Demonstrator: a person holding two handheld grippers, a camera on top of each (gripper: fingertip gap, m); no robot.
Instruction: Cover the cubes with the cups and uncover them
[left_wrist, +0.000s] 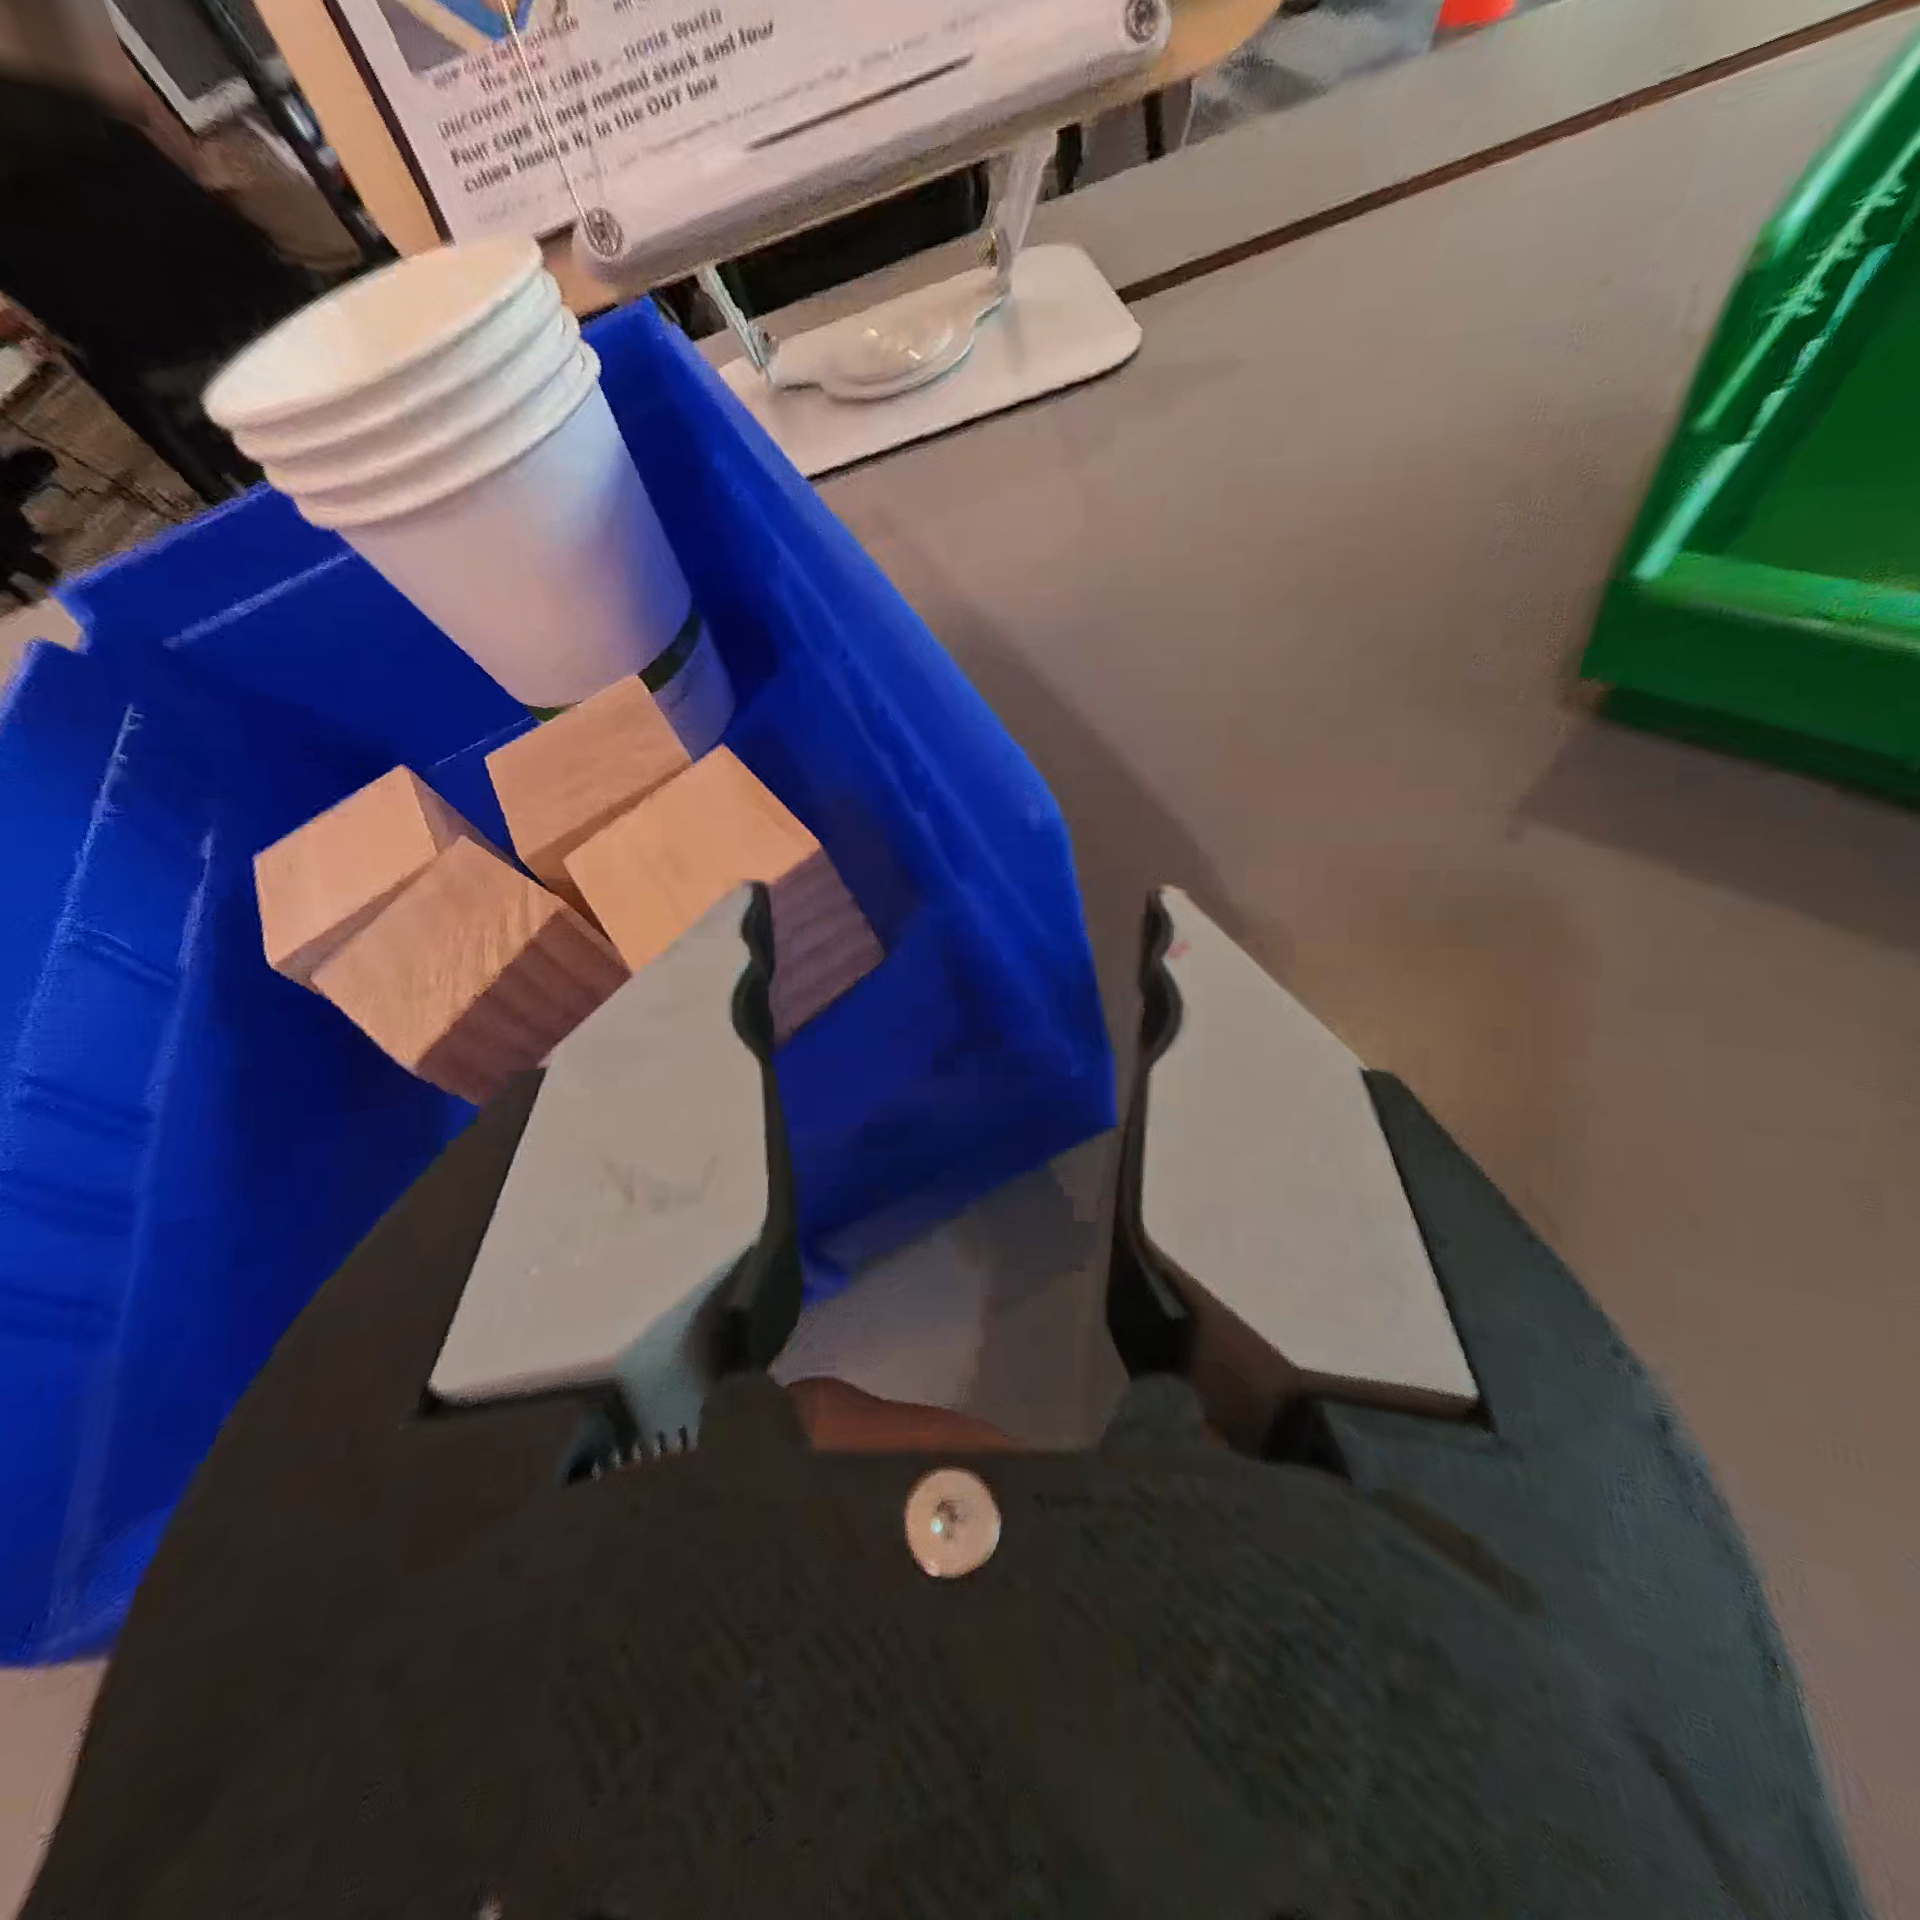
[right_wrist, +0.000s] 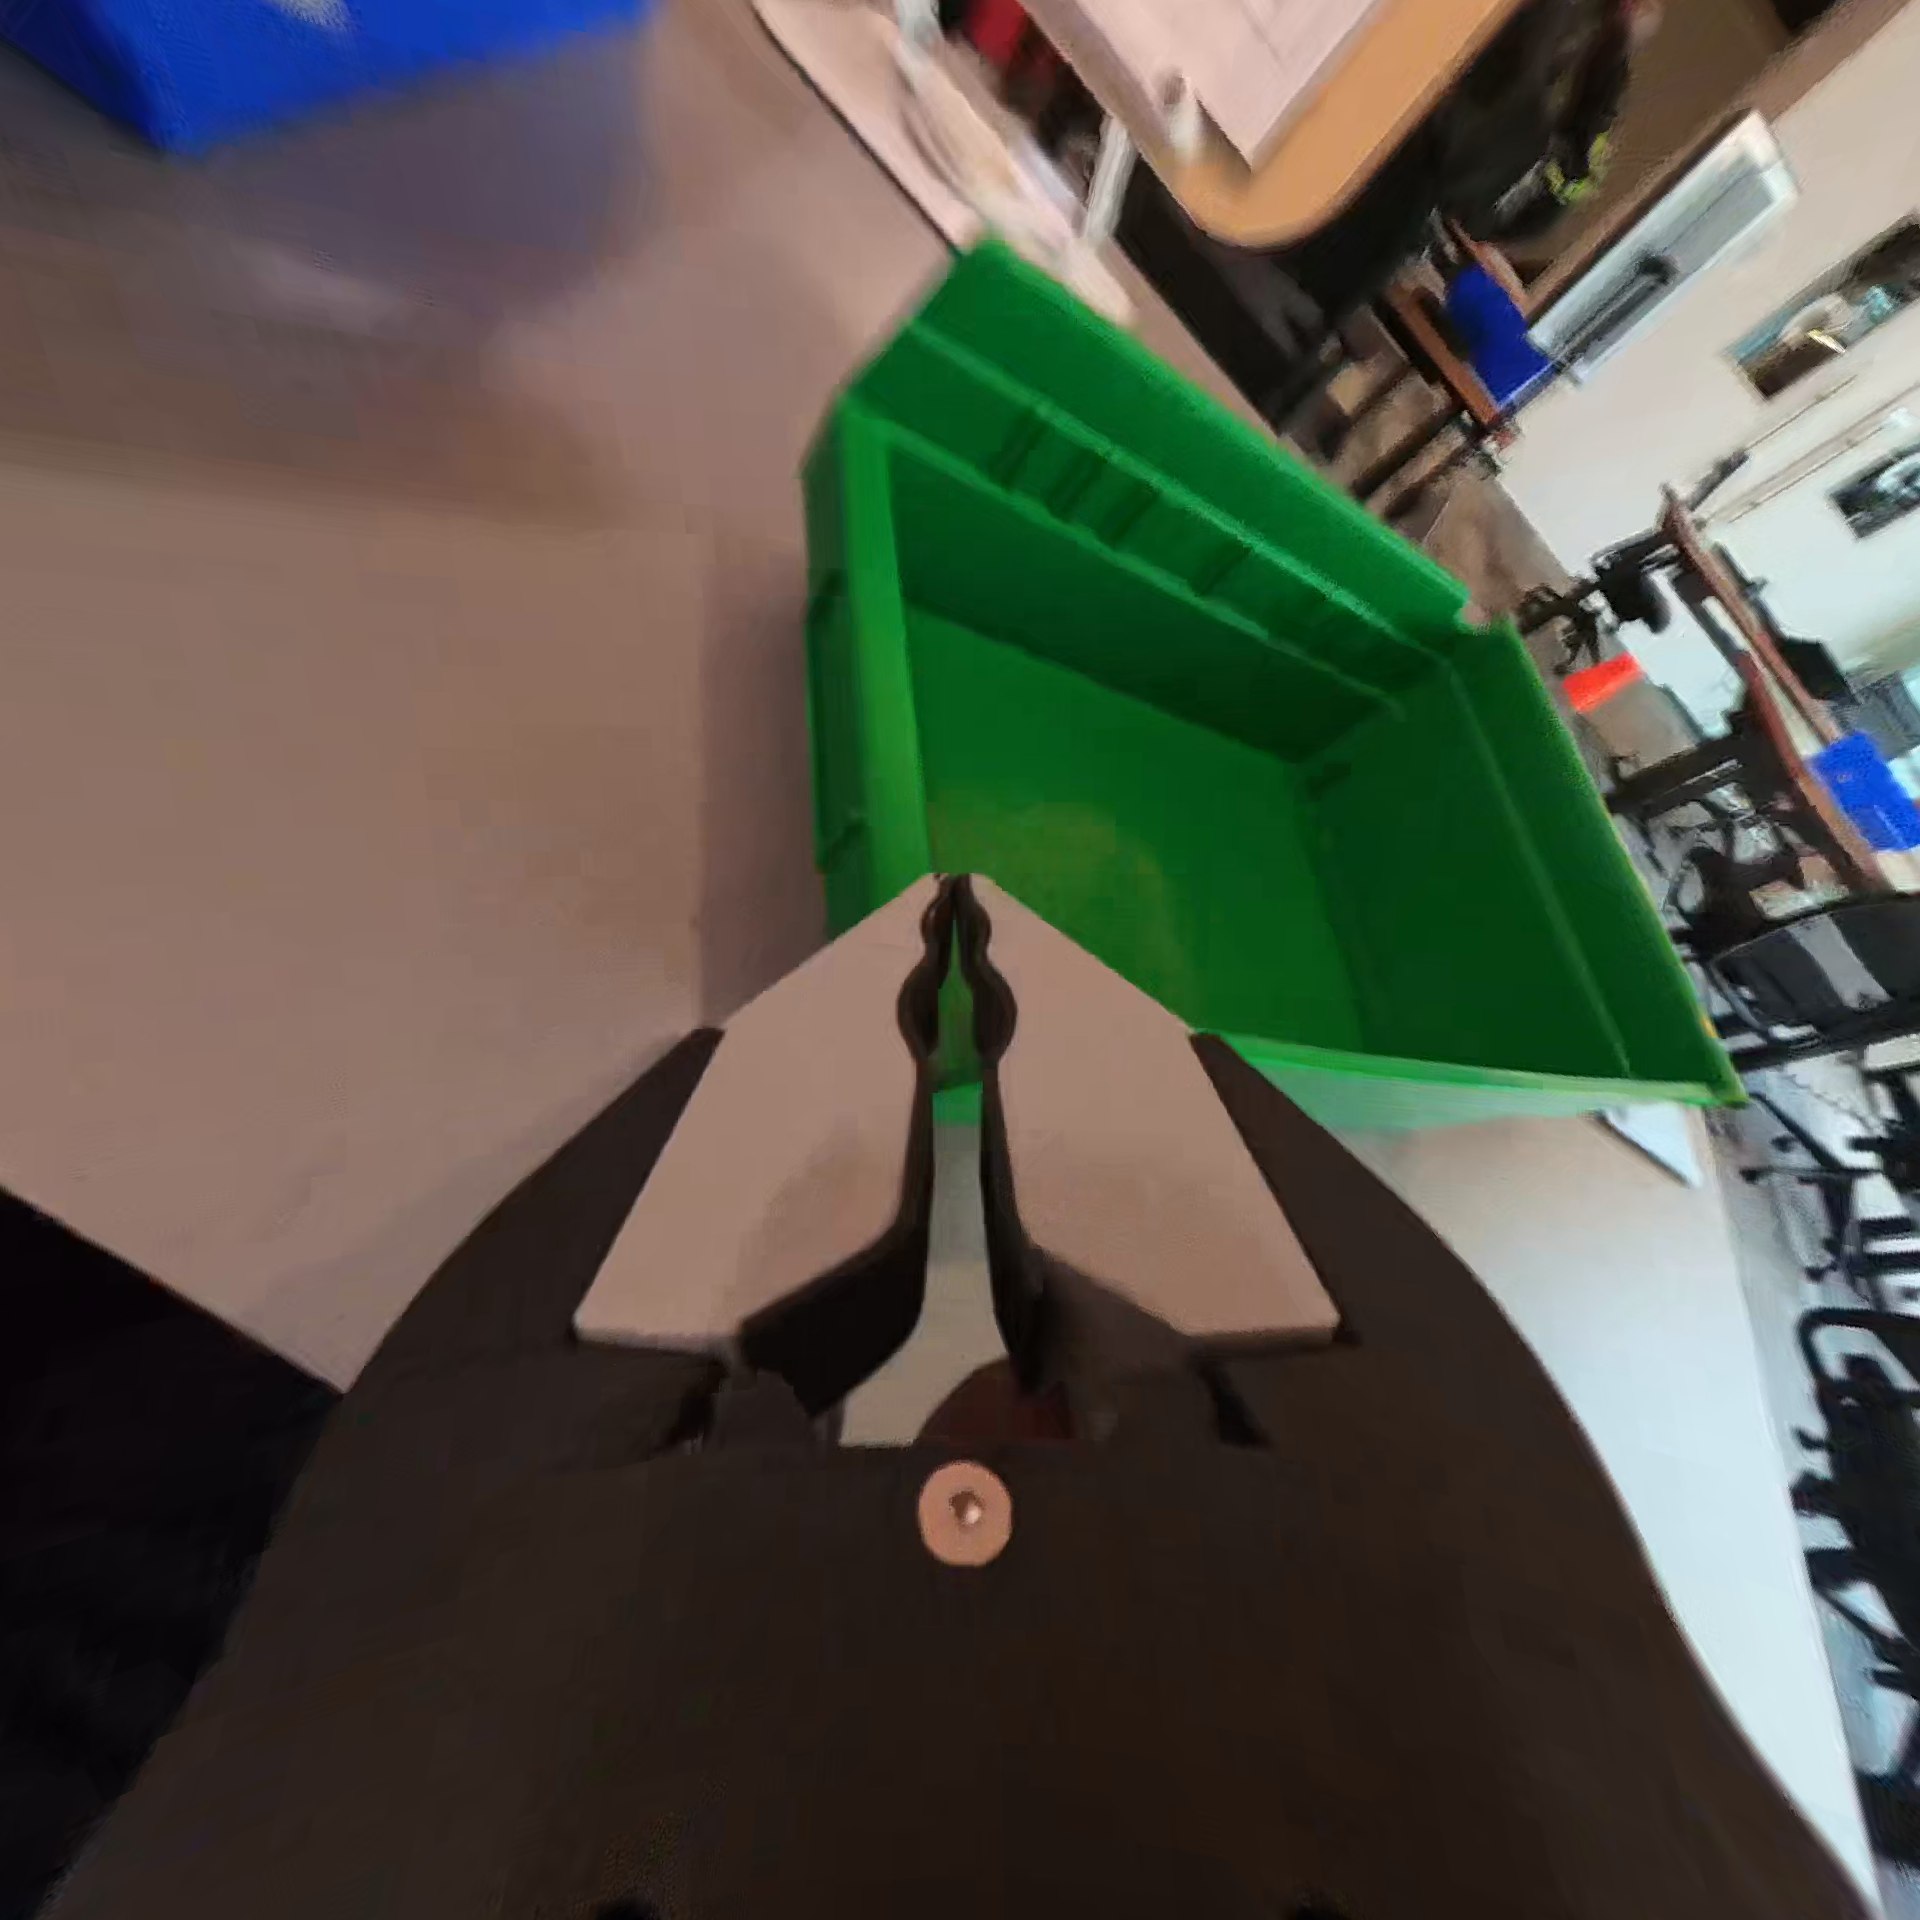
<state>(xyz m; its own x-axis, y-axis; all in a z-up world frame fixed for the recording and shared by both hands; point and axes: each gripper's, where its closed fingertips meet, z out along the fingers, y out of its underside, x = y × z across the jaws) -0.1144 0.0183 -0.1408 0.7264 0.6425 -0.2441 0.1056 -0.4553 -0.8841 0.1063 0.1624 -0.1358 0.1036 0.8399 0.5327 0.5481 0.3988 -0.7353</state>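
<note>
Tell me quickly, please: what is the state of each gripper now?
Left gripper: open, holding nothing, beside the wooden cubes.
Right gripper: closed, nothing between its fingertips.

Lab/workshop-type room. Grey worktable (left_wrist: 1351, 582) w/ blue bin (left_wrist: 935, 831), green bin (right_wrist: 1195, 831), instruction sign on stand (left_wrist: 790, 114); bkgd: more tables, metal frames/equipment (right_wrist: 1766, 727), blurred.

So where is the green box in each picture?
Left wrist view: the green box is at the right edge, only partly in the picture, across the grey table from the blue box.
Right wrist view: the green box fills the middle, just past the shut right tool.
Shared landmark: the blue box, top left corner here.
</note>
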